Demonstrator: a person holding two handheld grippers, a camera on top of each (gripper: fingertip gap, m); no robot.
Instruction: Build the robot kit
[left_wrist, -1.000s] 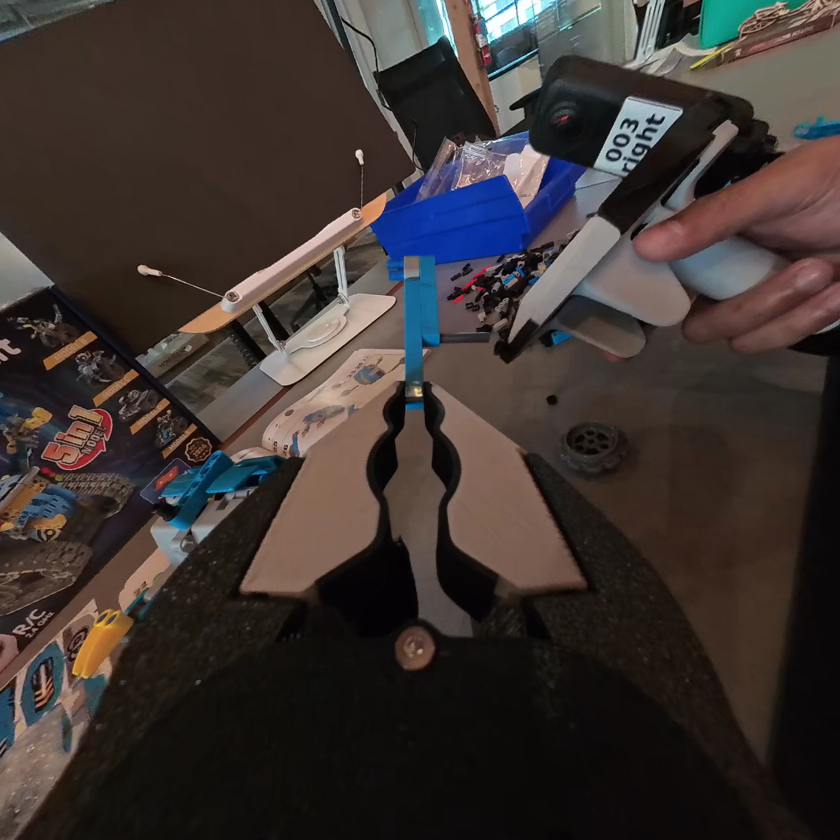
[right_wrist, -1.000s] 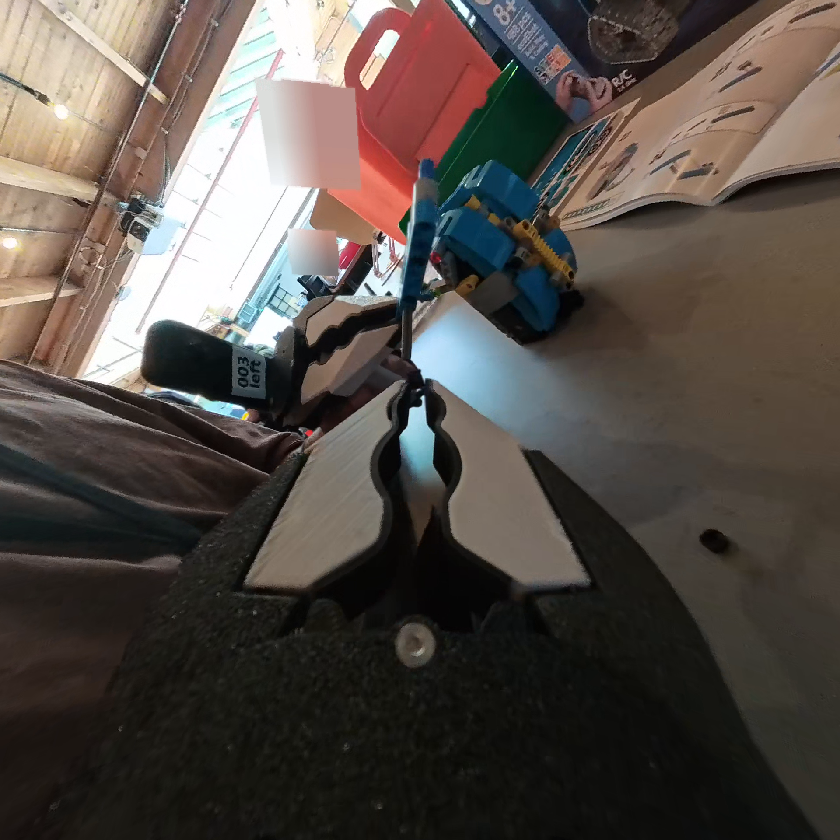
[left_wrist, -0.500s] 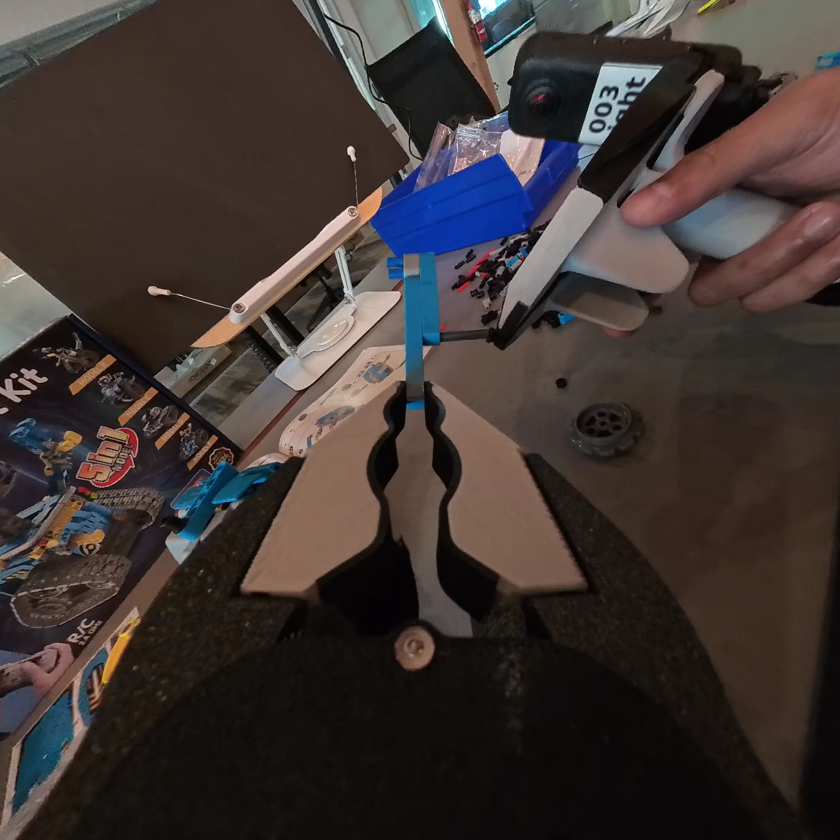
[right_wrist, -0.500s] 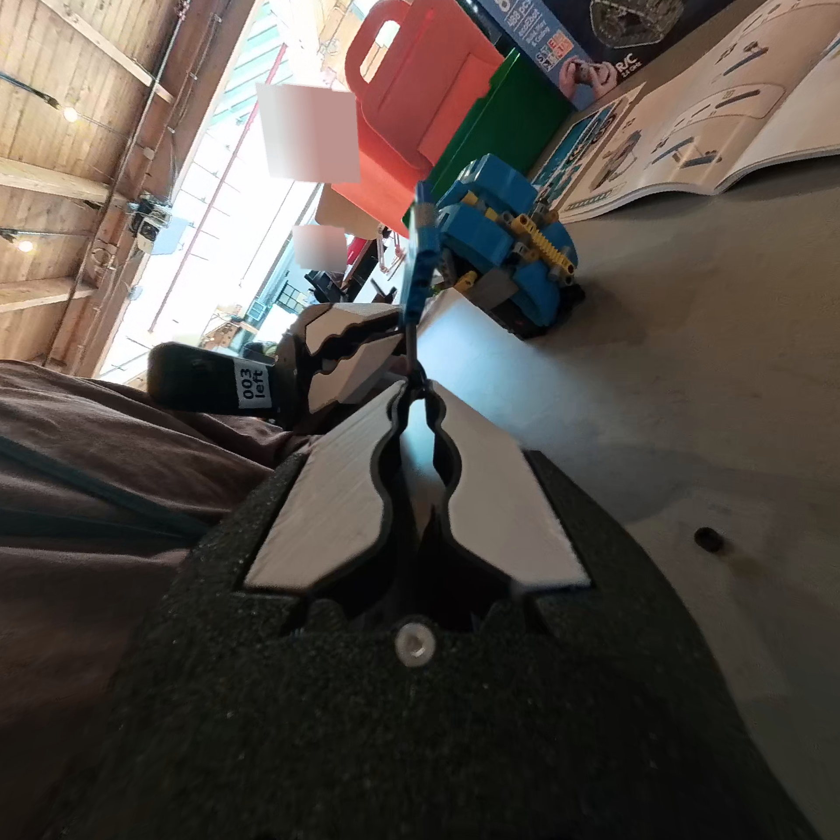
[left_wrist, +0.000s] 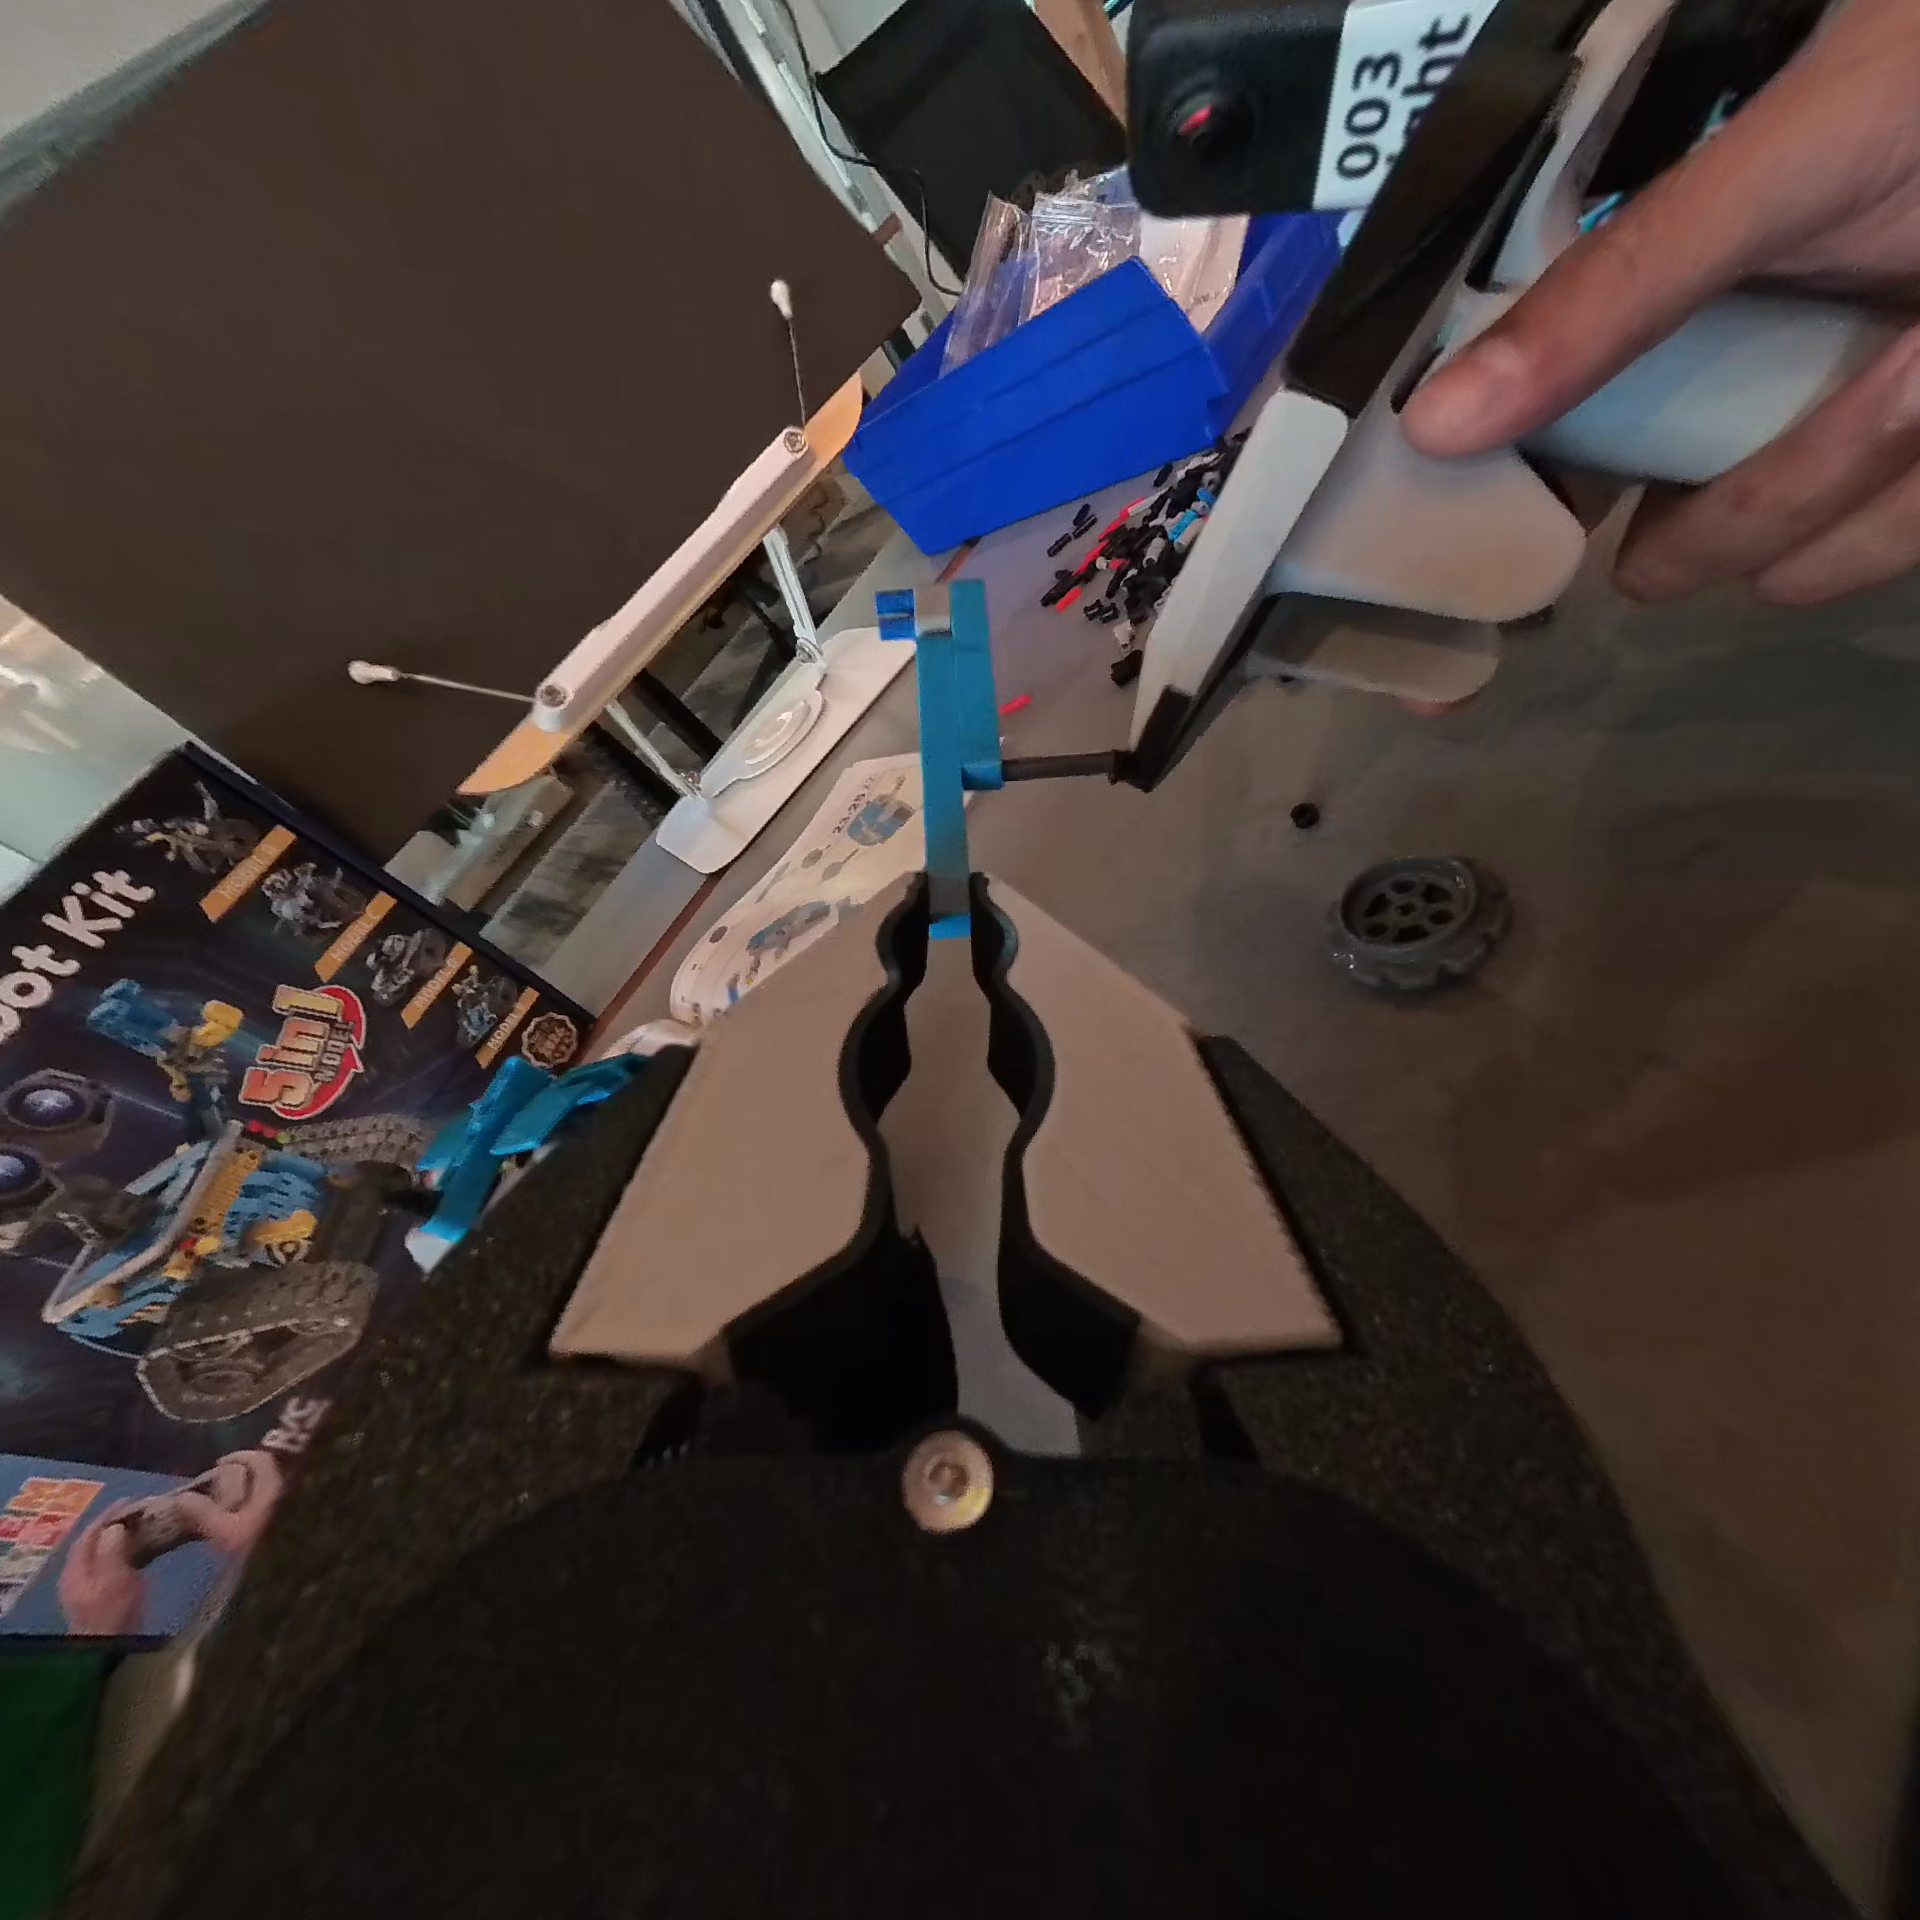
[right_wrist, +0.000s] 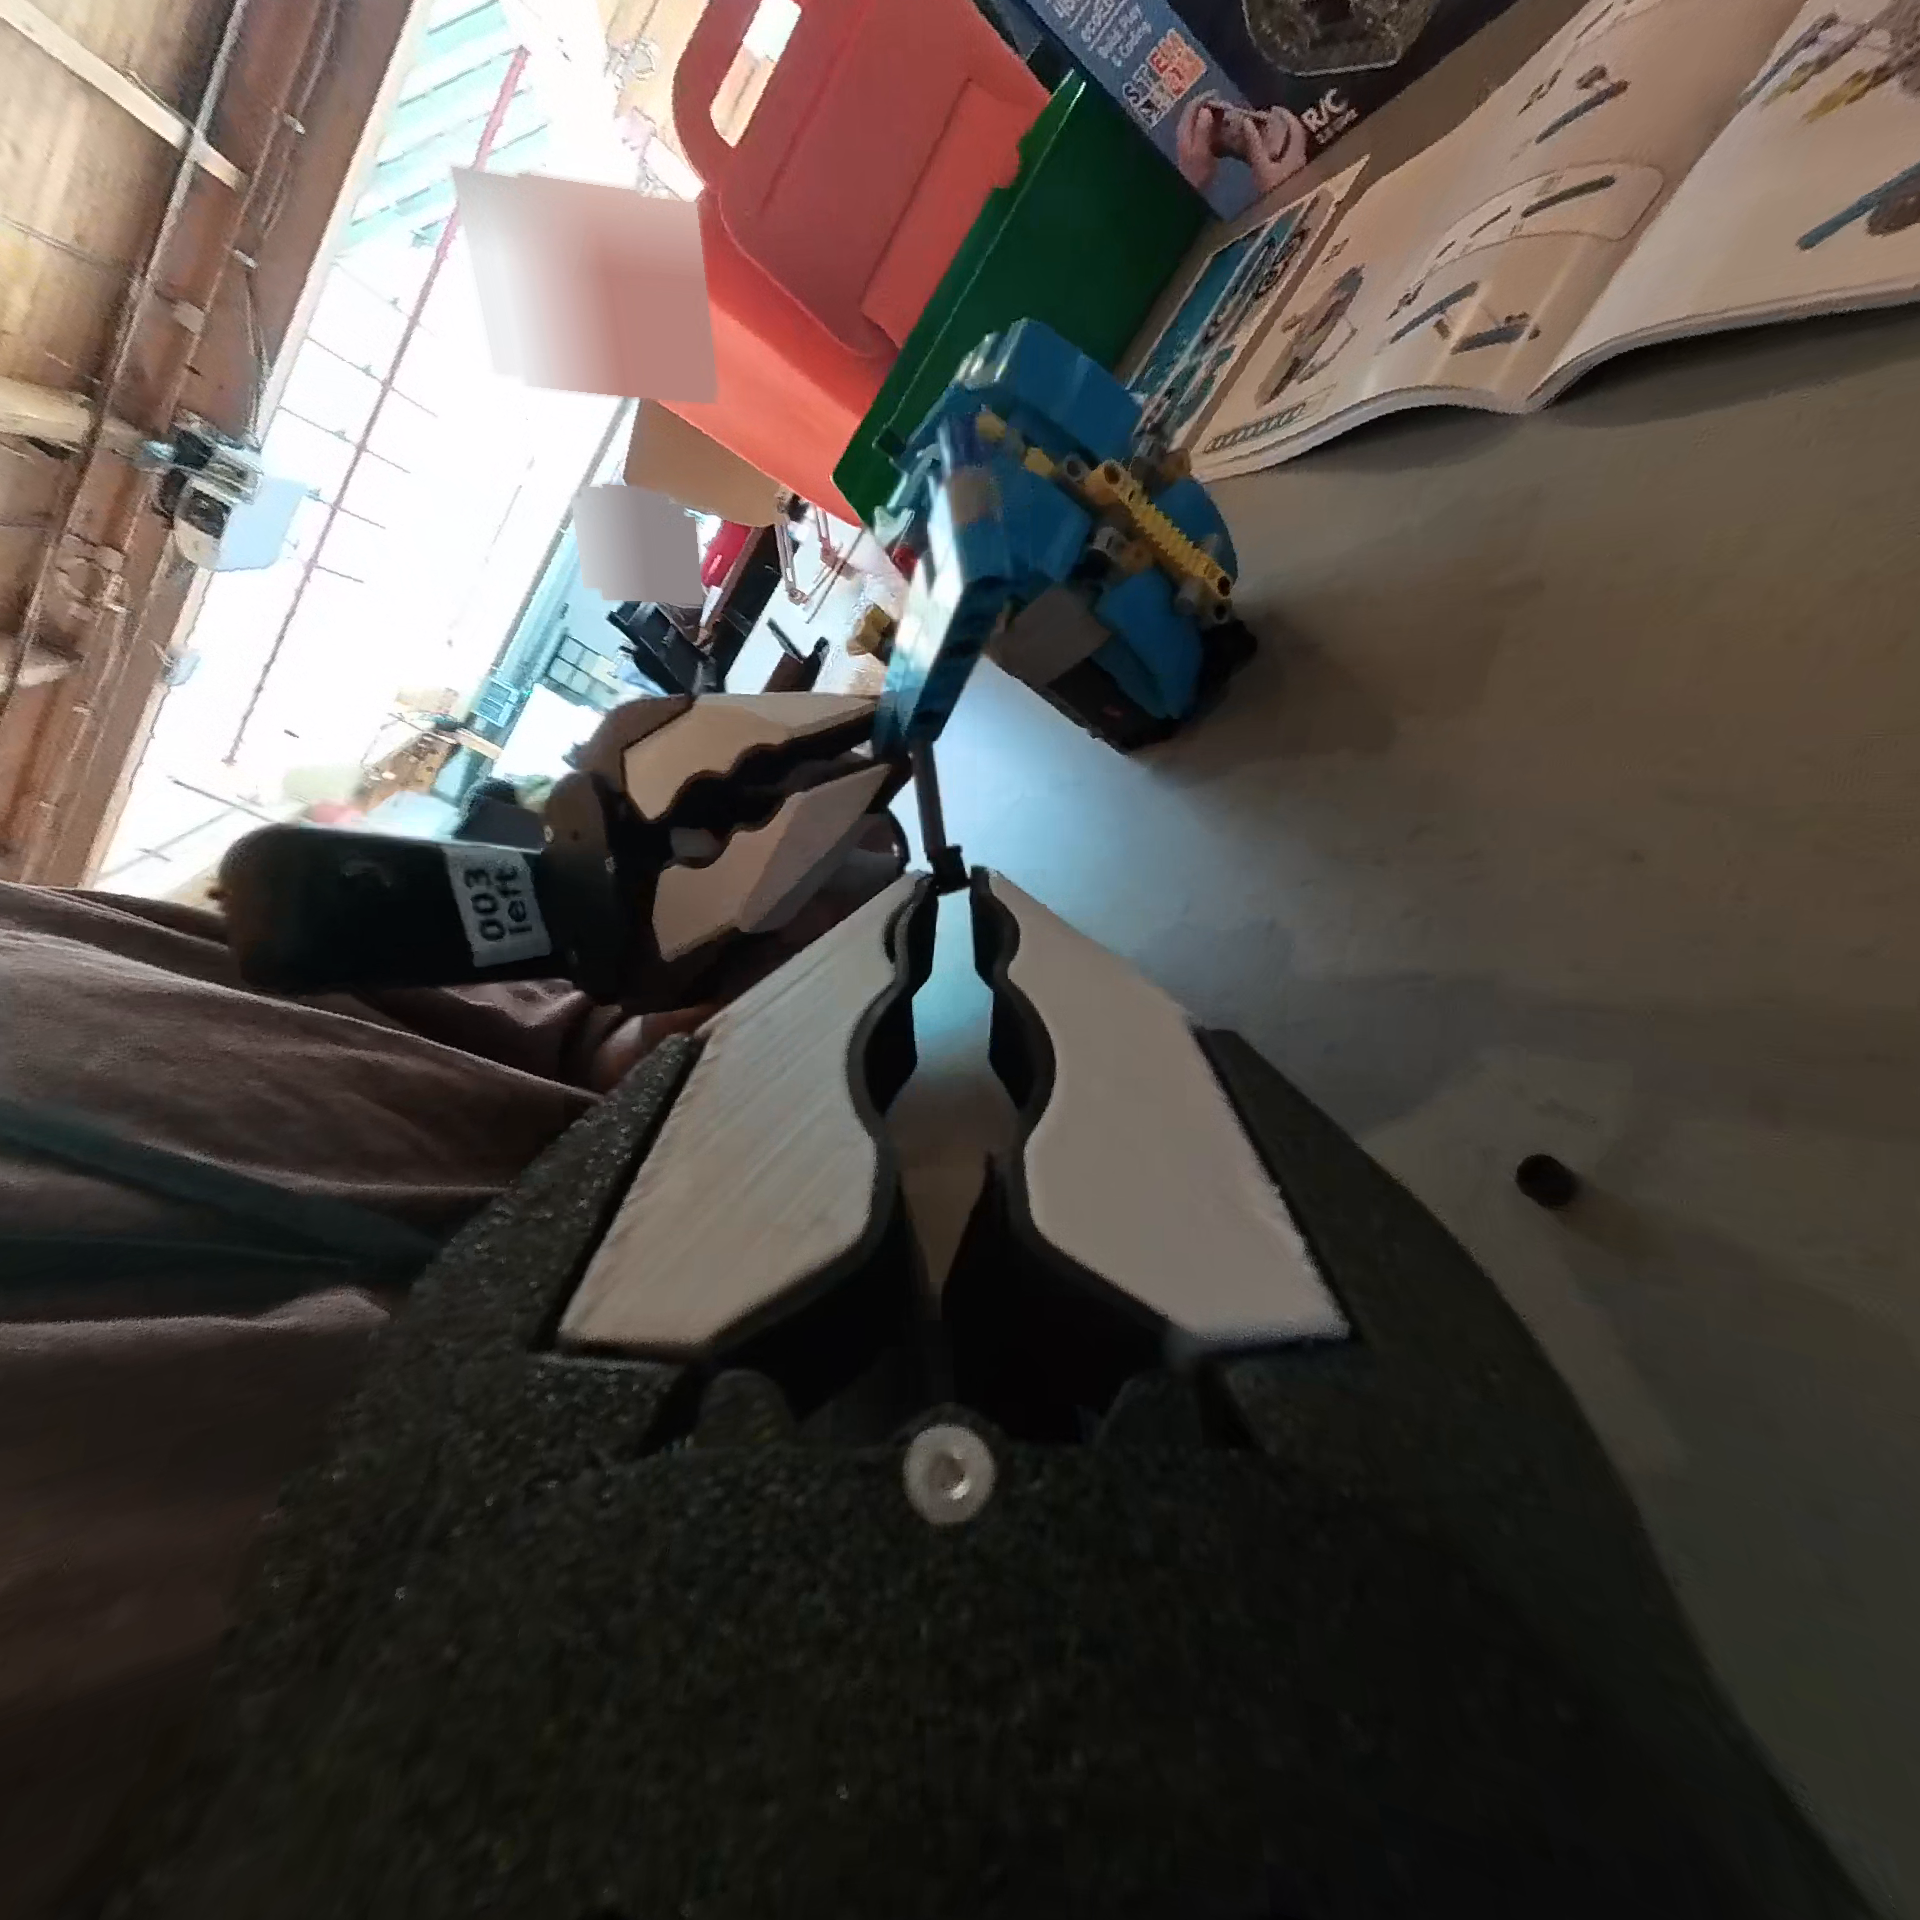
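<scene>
Blue beam (left_wrist: 948, 769) between both tools' tips

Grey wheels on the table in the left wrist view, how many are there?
1. The grey wheel lies flat on the table, right of the left gripper. The right gripper may hide others.

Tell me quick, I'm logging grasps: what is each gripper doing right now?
Left gripper: shut on the blue beam, pinched at its lower end.
Right gripper: shut on the black axle that sticks out of the beam's side.
</scene>
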